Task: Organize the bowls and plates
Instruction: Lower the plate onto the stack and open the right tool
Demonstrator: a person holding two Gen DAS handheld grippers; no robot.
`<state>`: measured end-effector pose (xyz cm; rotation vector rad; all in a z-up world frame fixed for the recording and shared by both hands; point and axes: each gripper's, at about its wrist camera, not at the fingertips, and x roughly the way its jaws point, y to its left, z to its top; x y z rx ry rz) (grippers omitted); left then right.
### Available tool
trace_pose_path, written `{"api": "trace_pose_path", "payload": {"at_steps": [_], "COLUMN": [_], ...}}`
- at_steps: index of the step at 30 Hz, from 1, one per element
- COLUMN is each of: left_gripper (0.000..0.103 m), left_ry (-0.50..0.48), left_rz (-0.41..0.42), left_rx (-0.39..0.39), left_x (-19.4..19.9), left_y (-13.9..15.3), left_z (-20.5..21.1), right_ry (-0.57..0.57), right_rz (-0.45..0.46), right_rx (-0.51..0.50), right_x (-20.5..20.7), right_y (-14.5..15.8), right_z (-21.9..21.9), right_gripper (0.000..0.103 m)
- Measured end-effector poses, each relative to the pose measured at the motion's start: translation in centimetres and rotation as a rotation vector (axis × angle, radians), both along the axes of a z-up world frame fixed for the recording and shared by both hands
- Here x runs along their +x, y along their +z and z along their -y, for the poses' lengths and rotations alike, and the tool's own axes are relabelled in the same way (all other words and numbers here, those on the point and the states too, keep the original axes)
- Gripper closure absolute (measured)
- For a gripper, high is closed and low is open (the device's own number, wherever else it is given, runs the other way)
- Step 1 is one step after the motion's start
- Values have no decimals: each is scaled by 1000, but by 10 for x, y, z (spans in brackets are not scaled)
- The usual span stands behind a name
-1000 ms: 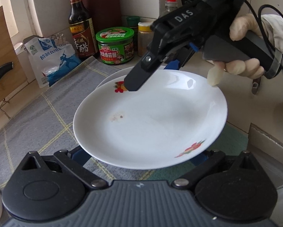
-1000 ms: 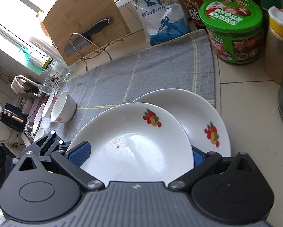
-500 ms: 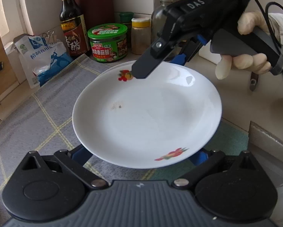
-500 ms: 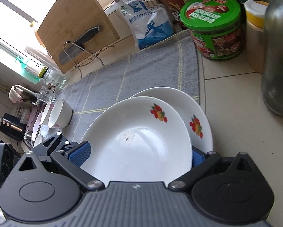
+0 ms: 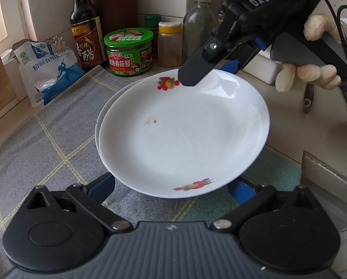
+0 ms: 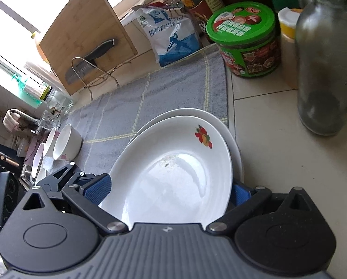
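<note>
A white plate (image 5: 182,134) (image 6: 173,186) with fruit decals and a small brown stain hangs just above a second, matching plate (image 5: 101,114) (image 6: 196,112) that lies on the grey checked towel (image 5: 57,139). It is offset slightly to the right of the lower one. My right gripper (image 5: 206,74) (image 6: 168,190) holds the upper plate by its far rim, with one finger over the inside. My left gripper (image 5: 171,188) (image 6: 64,181) is open, its blue pads under the plate's near rim. Several white bowls (image 6: 66,141) stand at the towel's far end.
Along the wall stand a green-lidded jar (image 5: 129,51), a dark vinegar bottle (image 5: 85,30), a salt bag (image 5: 48,69), a spice jar (image 5: 170,44) and a glass bottle (image 6: 326,69). A cutting board with a knife (image 6: 87,34) leans by the window. A gloved hand (image 5: 312,69) holds the right gripper.
The held plate has moved toward the wall and come down over the lower plate, which it now almost covers. Both grippers travelled with it.
</note>
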<state>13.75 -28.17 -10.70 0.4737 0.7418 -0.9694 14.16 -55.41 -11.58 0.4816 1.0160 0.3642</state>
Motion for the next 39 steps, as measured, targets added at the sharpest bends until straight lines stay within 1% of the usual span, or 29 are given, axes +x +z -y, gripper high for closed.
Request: {"api": "trace_pose_path", "payload": {"at_steps": [10, 17, 25, 28, 31, 34, 37, 39], "left_gripper": [1, 1, 1, 1, 1, 1, 1, 1], "left_ry": [-2, 15, 43, 54, 64, 83, 127, 163], "left_rz": [20, 49, 55, 54, 64, 81, 111, 134], "left_rx": [-19, -13, -13, -16, -15, -29, -66, -111], "left_x": [-2, -6, -9, -10, -13, -18, -24, -29], "left_y": [2, 4, 4, 5, 6, 8, 15, 22], "left_z": [-2, -4, -6, -6, -6, -9, -17, -26], "right_ry": [-16, -18, -16, -17, -7, -1, 21, 35], "right_rz": [-6, -7, -20, -8, 26, 88, 175, 233], "right_rx": [-99, -152, -253, -248, -267, -347, -424, -465], "right_x": [0, -3, -7, -9, -12, -16, -22, -23], "right_y": [7, 11, 15, 16, 23, 33, 44, 50], "right_z": [-12, -17, -23, -20, -22, -32, -49, -62], "right_gripper": [0, 0, 0, 0, 0, 0, 0, 0]}}
